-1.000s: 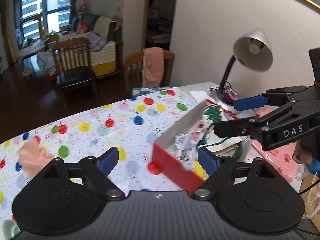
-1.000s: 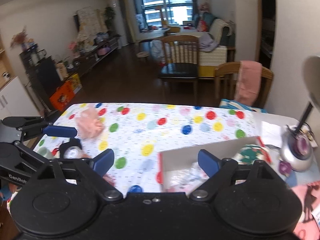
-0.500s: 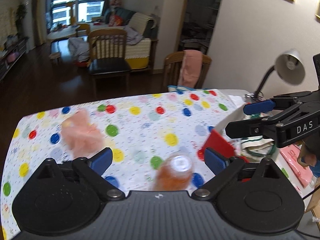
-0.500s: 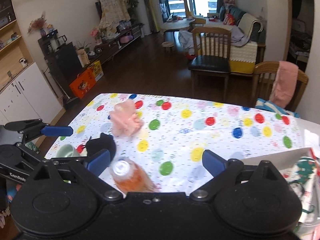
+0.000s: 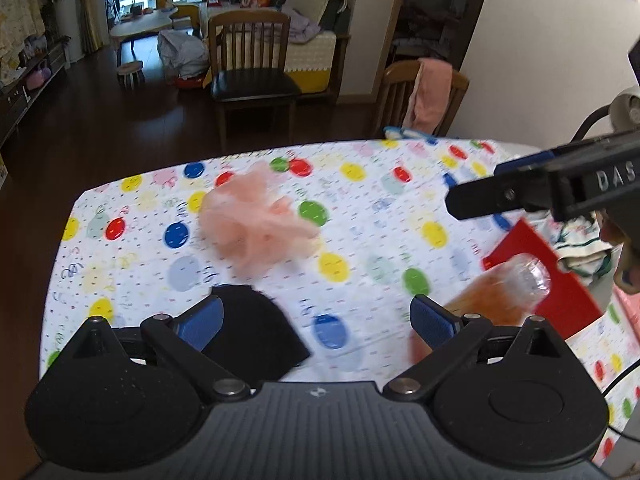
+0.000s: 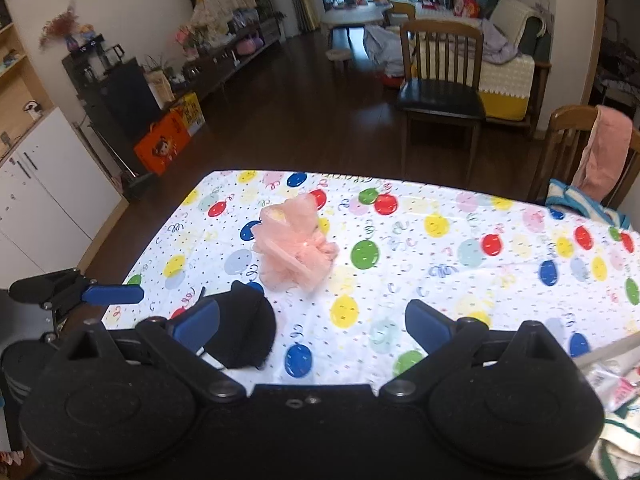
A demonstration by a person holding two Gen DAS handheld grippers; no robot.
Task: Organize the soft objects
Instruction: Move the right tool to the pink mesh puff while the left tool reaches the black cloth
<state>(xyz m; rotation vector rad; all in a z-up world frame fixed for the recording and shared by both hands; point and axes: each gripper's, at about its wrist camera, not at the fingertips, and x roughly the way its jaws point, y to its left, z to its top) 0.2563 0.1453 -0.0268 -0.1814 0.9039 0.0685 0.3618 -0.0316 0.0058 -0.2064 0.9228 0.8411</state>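
A pink mesh pouf (image 5: 256,224) (image 6: 296,248) lies near the far left of the dotted tablecloth (image 5: 400,236) (image 6: 516,268). In front of it a black soft item (image 5: 252,332) (image 6: 244,328) lies flat, partly hidden behind a left finger in each wrist view. My left gripper (image 5: 316,316) is open over the cloth, with nothing between its pads. My right gripper (image 6: 312,320) is open too, hovering beside it with nothing held. Each gripper shows in the other's view: the right gripper (image 5: 474,185) at upper right, the left gripper (image 6: 80,288) at far left.
A bottle of orange liquid (image 5: 504,292) lies beside a red box (image 5: 560,280) holding printed cloth (image 6: 612,384) at the right. Wooden chairs (image 6: 440,80) stand beyond the table's far edge, one draped with a pink towel (image 5: 432,92).
Both grippers have swung left across the table, away from the red box and toward the pink pouf and black item. Their jaws have widened slightly.
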